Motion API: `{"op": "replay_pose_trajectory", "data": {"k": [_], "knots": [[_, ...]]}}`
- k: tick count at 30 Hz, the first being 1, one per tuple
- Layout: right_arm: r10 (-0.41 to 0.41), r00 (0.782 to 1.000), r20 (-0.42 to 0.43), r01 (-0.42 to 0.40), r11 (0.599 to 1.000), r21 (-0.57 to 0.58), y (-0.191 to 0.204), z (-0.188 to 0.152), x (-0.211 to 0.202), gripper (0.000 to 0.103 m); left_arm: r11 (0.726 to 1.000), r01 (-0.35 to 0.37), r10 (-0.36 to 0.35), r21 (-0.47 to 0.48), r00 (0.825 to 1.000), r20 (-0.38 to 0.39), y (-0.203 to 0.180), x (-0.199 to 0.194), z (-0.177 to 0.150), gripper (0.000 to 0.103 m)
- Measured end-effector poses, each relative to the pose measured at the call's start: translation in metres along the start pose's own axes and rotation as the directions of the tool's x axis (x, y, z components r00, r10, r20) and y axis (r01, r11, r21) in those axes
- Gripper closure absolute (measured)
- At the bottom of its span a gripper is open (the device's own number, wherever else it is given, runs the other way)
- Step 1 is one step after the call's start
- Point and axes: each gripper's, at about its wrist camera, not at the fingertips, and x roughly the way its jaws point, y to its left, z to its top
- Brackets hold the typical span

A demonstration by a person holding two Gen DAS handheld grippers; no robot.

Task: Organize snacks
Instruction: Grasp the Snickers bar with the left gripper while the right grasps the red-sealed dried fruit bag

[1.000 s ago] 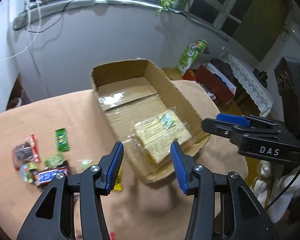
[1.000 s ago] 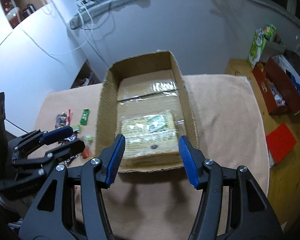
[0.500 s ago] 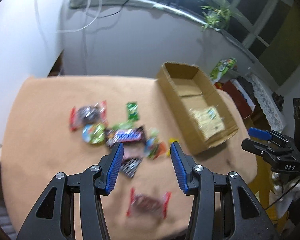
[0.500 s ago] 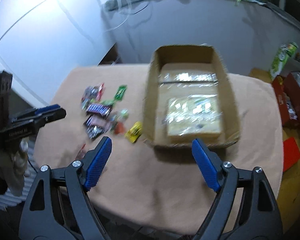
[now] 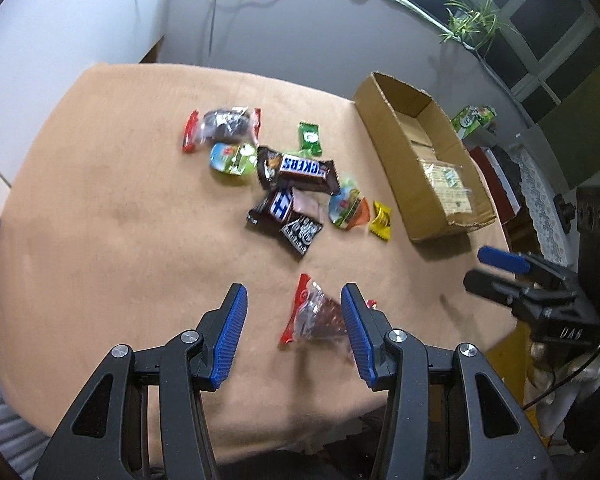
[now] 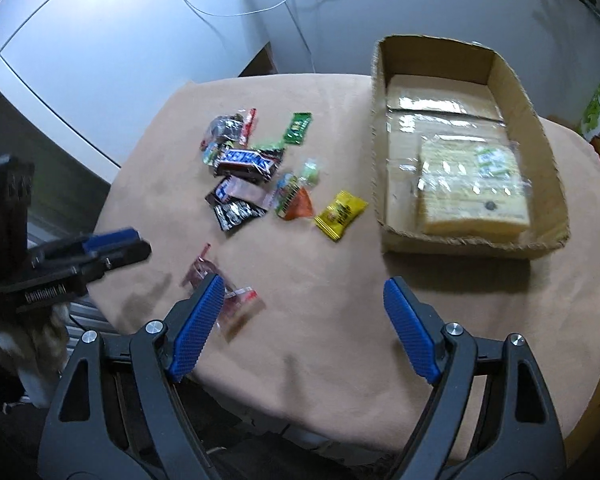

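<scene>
From the left wrist, the left gripper [image 5: 291, 334] hangs partly open and empty above the table's [image 5: 100, 208] soft tan cloth near its front edge, over a crinkly clear packet with red ends [image 5: 314, 314], while a glossy brown bar reading SNICKERS [image 5: 302, 170] tops the loose heap mid-table. From the right wrist, the right gripper [image 6: 300, 330], its ribbed blue pads just spread wide and empty, hovers at the front edge; a corrugated cardboard box [image 6: 540, 120] at the right edge holds a film-wrapped block of pale crackers [image 6: 472, 190], with a yellow sachet [image 6: 340, 214] beside it.

Left wrist view, steeply down over table's [image 5: 100, 208] near edge, right wrist view alike, both sharing snack pile [image 5: 296, 184] and cardboard box [image 6: 540, 112]
</scene>
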Motion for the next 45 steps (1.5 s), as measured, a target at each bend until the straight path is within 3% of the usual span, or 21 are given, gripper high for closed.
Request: {"op": "replay_pose_trajectory", "data": {"k": [4,12,15,18,25,30,34,39,43,45], "knots": [[0.002,1.000,-0.027,-0.003,1.000,-0.022,0.007,0.007,0.014,0.020,1.000,0.009,-0.009,-0.004,1.000,-0.012,0.003,0.001,-0.009,0.057],[0.081,0.994,-0.077,-0.084,0.996,-0.039,0.019,-0.004,0.028,0.033,1.000,0.004,-0.005,-0.026,1.000,-0.018,0.014,0.003,-0.013,0.057],[0.095,0.991,-0.096,-0.104,0.990,-0.093,0.031,-0.010,0.032,0.033,1.000,-0.019,0.019,0.021,1.000,0.001,0.015,0.002,-0.001,0.057],[0.098,0.989,-0.108,-0.112,0.985,-0.130,0.041,-0.014,0.035,0.033,0.989,-0.033,0.030,0.146,0.999,0.024,0.009,0.004,0.025,0.057],[0.080,0.988,-0.129,-0.107,0.969,-0.223,0.064,-0.019,0.046,0.033,0.897,-0.031,0.033,0.441,0.999,0.004,-0.018,0.025,0.069,0.054],[0.024,0.990,-0.141,-0.071,0.938,-0.339,0.087,-0.026,0.058,0.033,0.848,-0.022,0.053,0.530,0.998,-0.044,-0.027,0.051,0.082,0.054],[-0.019,0.989,-0.145,-0.042,0.912,-0.407,0.100,-0.031,0.069,0.033,0.783,-0.018,0.073,0.622,0.995,-0.063,-0.038,0.063,0.087,0.054],[-0.029,0.985,-0.169,-0.048,0.900,-0.432,0.108,-0.032,0.083,0.033,0.746,-0.013,0.094,0.665,0.992,-0.085,-0.040,0.075,0.096,0.054],[-0.038,0.982,-0.183,-0.049,0.893,-0.447,0.112,-0.032,0.091,0.033,0.696,0.031,0.107,0.717,0.984,-0.146,-0.041,0.087,0.094,0.054],[-0.036,0.981,-0.190,-0.053,0.894,-0.444,0.112,-0.031,0.094,0.033,0.692,0.030,0.121,0.721,0.980,-0.157,-0.040,0.092,0.094,0.054]]}}
